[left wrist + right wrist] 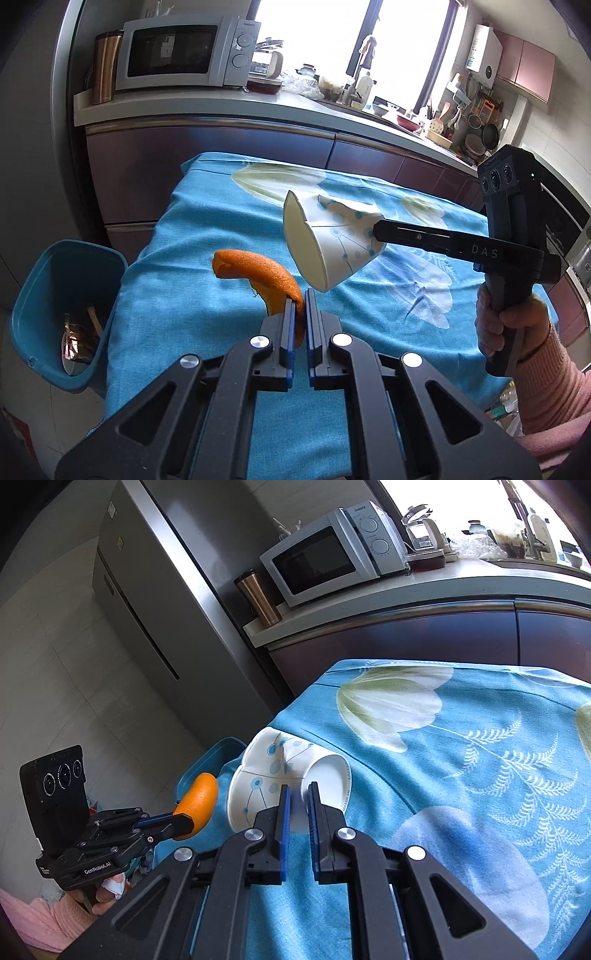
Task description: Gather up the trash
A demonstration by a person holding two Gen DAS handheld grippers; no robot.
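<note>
Only in left view: bin [66,310]; hand-held grippers pinch peel [258,275], cup [328,236].

The lower end of the orange peel [258,273] is hidden between the fingers of the left gripper [300,306]. The crushed paper cup [328,240] has its base hidden inside the tip of the right gripper [380,236]. Only the person's right hand [495,325] and pink sleeve [554,387] show, cut off at the picture's edge. In the blue trash bin [62,314], the brownish contents are too dim to name. From the right wrist, the cup largely hides the bin. Small items on the far counter [369,110] blur against the bright window.
</note>
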